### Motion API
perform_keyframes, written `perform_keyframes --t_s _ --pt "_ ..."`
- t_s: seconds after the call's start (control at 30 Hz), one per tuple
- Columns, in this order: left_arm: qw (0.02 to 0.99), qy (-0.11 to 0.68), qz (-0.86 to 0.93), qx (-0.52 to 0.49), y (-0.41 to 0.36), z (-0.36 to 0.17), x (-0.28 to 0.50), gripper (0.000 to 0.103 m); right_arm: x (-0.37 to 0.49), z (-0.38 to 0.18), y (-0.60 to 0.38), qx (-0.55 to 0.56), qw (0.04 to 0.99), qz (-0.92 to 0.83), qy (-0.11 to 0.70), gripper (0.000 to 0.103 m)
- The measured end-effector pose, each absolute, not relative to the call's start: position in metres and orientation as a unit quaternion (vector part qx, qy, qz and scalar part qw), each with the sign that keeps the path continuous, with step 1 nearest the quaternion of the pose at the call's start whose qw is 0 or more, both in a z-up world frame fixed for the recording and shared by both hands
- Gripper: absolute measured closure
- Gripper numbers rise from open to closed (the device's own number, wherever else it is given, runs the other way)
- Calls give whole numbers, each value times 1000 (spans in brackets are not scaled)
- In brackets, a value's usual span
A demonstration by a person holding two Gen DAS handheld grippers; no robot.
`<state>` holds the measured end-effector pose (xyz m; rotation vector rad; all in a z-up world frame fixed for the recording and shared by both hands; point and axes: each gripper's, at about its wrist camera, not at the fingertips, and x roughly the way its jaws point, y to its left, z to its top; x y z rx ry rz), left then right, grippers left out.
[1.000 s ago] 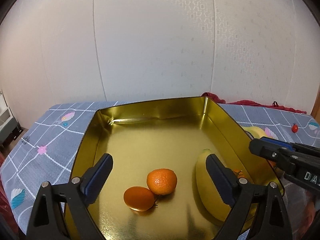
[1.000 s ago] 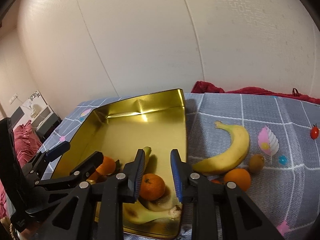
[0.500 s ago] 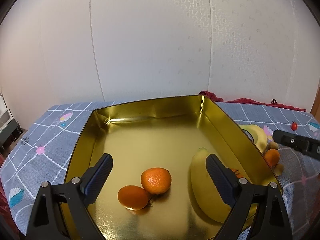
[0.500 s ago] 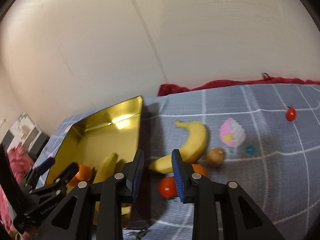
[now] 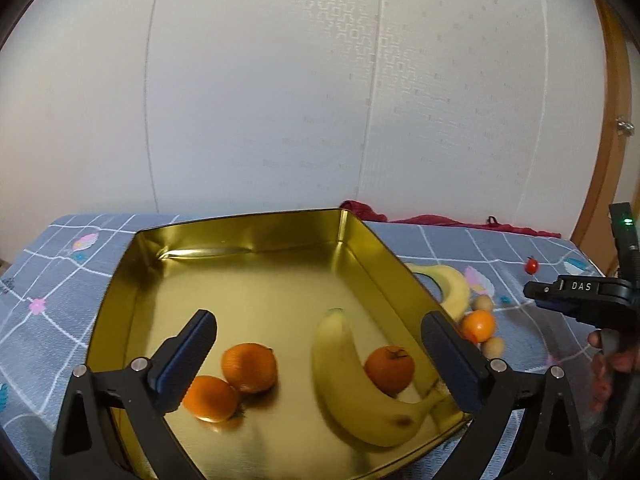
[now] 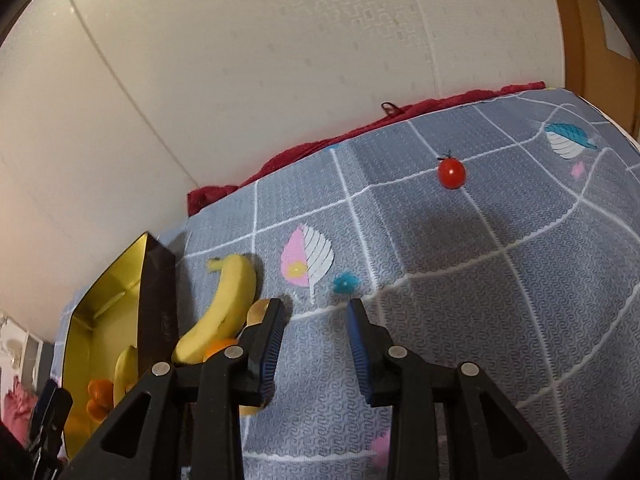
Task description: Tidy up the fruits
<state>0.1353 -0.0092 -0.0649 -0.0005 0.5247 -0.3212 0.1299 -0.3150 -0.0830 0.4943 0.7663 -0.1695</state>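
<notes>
A grey-blue checked tablecloth (image 6: 460, 300) covers the table. On its left part sits a gold rectangular metal tin (image 5: 248, 240), open-topped. Inside, near its right wall, a yellow banana (image 5: 352, 384) lies curved, its long axis running from the near right corner toward the tin's middle, tip pointing to the far wall. A dark orange tangerine (image 5: 389, 368) rests in its curve; two more orange tangerines (image 5: 248, 368) touch each other near the left side.

Outside the right wall lies a second yellow banana (image 6: 224, 312), stem pointing to the table's far edge. A small red cherry tomato (image 6: 451, 173) sits well apart, toward the far right corner.

The left gripper (image 5: 320, 360) has just spread wide, empty, over the tin. The right gripper (image 6: 314, 344) hangs over bare cloth, fingers narrowly parted, gripping nothing.
</notes>
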Motion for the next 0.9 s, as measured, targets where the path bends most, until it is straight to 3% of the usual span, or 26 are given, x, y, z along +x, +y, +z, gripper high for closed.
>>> perform_keyframes --t_s 0.37,0.9 --pt "951 233 -199 37 -31 -61 120 0 138 -103 -270 184 875 24 447 70" --pt "951 238 -198 25 -29 -63 123 0 146 -113 -239 143 873 65 462 72"
